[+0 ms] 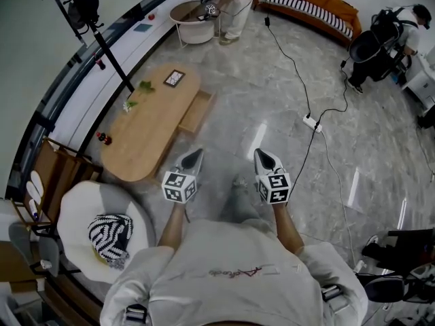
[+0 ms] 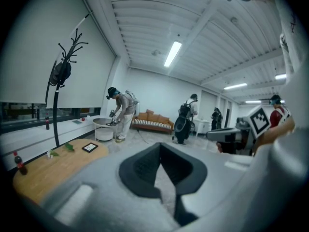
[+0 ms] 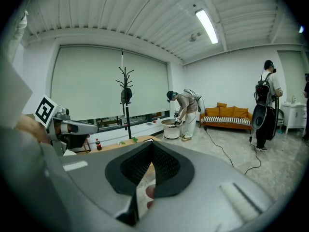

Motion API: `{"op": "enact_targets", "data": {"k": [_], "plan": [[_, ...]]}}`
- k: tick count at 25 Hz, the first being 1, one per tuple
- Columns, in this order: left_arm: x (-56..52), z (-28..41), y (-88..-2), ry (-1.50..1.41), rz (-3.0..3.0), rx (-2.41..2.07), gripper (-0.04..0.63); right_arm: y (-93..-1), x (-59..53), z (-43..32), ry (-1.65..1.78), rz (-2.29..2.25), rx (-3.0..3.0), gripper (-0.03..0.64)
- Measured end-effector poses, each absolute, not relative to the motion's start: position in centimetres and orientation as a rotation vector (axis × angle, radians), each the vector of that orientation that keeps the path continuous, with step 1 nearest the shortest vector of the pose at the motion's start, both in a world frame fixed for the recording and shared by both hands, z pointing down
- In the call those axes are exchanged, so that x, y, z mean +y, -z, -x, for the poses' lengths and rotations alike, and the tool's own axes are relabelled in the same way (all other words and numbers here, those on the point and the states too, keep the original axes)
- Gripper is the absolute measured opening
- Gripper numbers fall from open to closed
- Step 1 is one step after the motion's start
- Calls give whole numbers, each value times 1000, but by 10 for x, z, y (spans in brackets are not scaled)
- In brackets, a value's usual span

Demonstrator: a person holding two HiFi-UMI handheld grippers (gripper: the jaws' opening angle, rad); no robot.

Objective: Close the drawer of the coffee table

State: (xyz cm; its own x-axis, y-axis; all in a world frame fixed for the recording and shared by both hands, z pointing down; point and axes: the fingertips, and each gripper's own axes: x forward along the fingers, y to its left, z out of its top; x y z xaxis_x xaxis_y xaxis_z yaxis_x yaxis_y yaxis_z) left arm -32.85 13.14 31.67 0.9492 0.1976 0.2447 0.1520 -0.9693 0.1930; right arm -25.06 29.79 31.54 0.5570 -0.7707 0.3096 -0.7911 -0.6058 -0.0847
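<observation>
The oval wooden coffee table (image 1: 146, 131) stands ahead on my left, and its drawer (image 1: 196, 113) is pulled out from the side facing the open floor. Both grippers are held side by side over the marble floor, short of the drawer. In the head view my left gripper (image 1: 196, 154) is shut and empty, its tip pointing toward the drawer's near corner. My right gripper (image 1: 261, 154) is also shut on nothing. The left gripper view shows the left gripper's (image 2: 160, 146) tips meeting, with the table (image 2: 50, 168) at lower left. In the right gripper view the right gripper's (image 3: 152, 144) tips meet too.
On the table lie a framed picture (image 1: 175, 78), a green sprig (image 1: 145, 85) and a small red bottle (image 1: 103, 138). A coat stand (image 1: 102, 39) rises behind it. A white armchair (image 1: 81, 209) is at my left; a power strip (image 1: 312, 123) with cables crosses the floor. People work farther off.
</observation>
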Motion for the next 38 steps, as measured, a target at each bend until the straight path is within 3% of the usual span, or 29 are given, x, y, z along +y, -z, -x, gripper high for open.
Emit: {"op": "enact_targets", "data": {"k": [10,38], "plan": [[112,257,-325,-407,-2930,237,-2,-331,276,183,-520,-2713,-1402,5],[59,-66,-312,-442,-2947,177,-2,-319,207,-141,-539,-2678,-1517,5]]}}
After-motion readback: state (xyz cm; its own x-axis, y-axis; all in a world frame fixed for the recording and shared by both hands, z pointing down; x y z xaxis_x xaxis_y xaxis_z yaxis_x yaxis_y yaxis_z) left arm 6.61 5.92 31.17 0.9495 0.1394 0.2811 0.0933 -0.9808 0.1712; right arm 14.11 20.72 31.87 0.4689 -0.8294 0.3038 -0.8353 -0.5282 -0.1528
